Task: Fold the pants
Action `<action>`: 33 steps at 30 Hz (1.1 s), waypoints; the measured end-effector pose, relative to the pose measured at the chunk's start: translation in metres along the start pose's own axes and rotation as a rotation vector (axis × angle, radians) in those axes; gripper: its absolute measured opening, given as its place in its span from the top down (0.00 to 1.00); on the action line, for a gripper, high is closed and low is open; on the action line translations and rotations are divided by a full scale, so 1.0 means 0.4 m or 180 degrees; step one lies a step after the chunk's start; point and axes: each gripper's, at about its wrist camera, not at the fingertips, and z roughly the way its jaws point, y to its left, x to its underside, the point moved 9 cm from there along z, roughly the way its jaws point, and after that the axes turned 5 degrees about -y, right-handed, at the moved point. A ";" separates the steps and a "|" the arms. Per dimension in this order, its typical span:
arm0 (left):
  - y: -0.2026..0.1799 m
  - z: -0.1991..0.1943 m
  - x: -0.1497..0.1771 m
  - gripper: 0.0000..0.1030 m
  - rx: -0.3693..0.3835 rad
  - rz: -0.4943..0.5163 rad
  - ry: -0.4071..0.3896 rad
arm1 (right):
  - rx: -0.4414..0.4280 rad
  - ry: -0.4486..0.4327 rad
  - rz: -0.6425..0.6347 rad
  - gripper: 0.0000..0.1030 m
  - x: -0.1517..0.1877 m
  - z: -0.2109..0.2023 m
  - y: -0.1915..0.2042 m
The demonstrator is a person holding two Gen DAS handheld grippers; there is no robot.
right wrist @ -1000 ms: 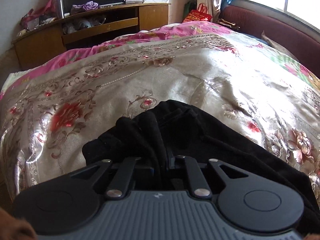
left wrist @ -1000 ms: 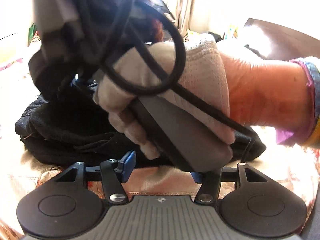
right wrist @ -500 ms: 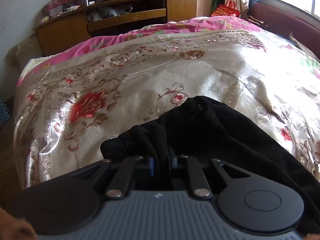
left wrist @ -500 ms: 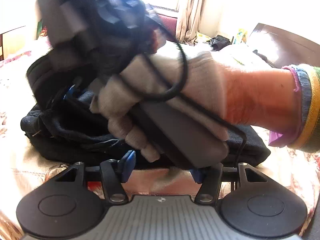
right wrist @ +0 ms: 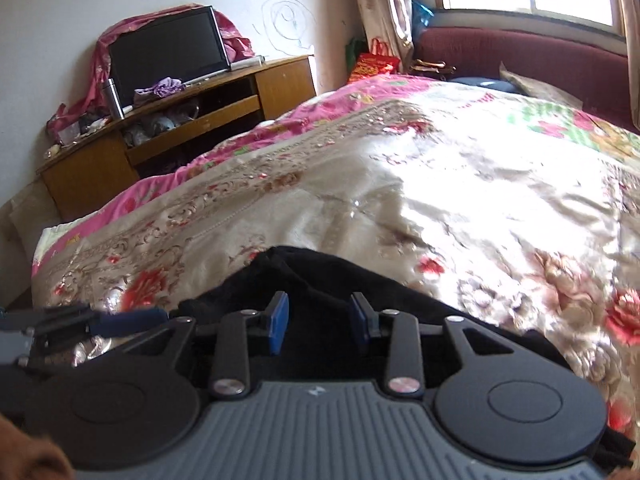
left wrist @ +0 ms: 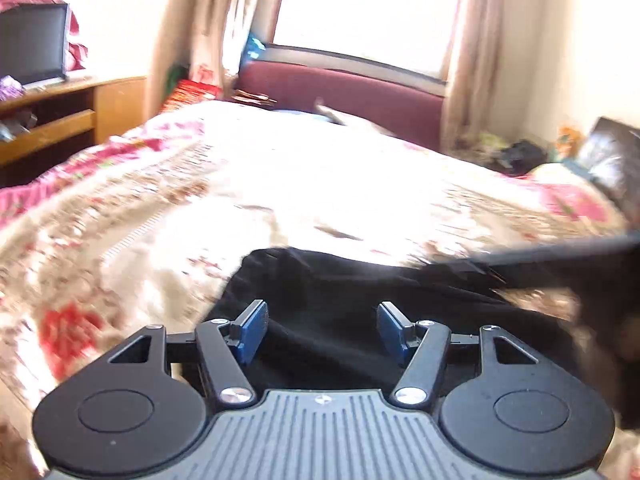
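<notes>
Black pants (left wrist: pixel 328 280) lie folded in a low pile on the floral bedspread (left wrist: pixel 160 216), right in front of both grippers. My left gripper (left wrist: pixel 322 332) is open and empty, its blue pads just above the near edge of the pants. My right gripper (right wrist: pixel 318 322) is open and empty over the same pile (right wrist: pixel 304 276). The left gripper's fingers (right wrist: pixel 120 318) show at the left edge of the right wrist view. A dark blurred part of the right gripper (left wrist: pixel 580 264) crosses the right side of the left wrist view.
The bed fills both views. A wooden TV stand (right wrist: pixel 180 120) with a dark screen (right wrist: pixel 168 52) stands beyond the bed's far left. A dark red headboard (left wrist: pixel 344 96) and curtained window (left wrist: pixel 360 12) lie behind. Clutter sits at the far right (left wrist: pixel 520 156).
My right gripper has opened and let go of the pants fold. My left gripper has swung away from the right hand and now faces the bed and pants. The pants lie flatter.
</notes>
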 end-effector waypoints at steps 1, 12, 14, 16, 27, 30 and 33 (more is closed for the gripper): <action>0.007 0.012 -0.002 0.28 -0.0072 0.0037 -0.0045 | 0.0079 0.0004 -0.0013 0.66 0.019 -0.014 -0.016; 0.032 0.082 0.060 0.22 -0.0522 0.0618 0.0366 | 0.0497 0.0170 0.0387 0.63 0.178 -0.096 -0.159; 0.001 0.051 0.027 0.22 -0.0471 0.0686 0.0198 | 0.0594 -0.0065 0.0608 0.60 0.160 -0.158 -0.196; -0.042 0.034 0.011 0.21 -0.0332 0.0779 0.0092 | 0.0760 -0.0188 0.0719 0.59 0.172 -0.207 -0.240; -0.122 0.110 0.113 0.18 -0.0229 0.1147 0.0614 | 0.1340 0.0030 0.1032 0.59 0.277 -0.291 -0.454; -0.142 0.107 0.105 0.18 -0.0146 0.1243 0.0538 | 0.1074 0.0043 0.1482 0.57 0.325 -0.317 -0.463; -0.153 0.128 0.131 0.18 -0.0148 0.1346 0.0656 | 0.0733 -0.0021 0.2022 0.55 0.376 -0.314 -0.465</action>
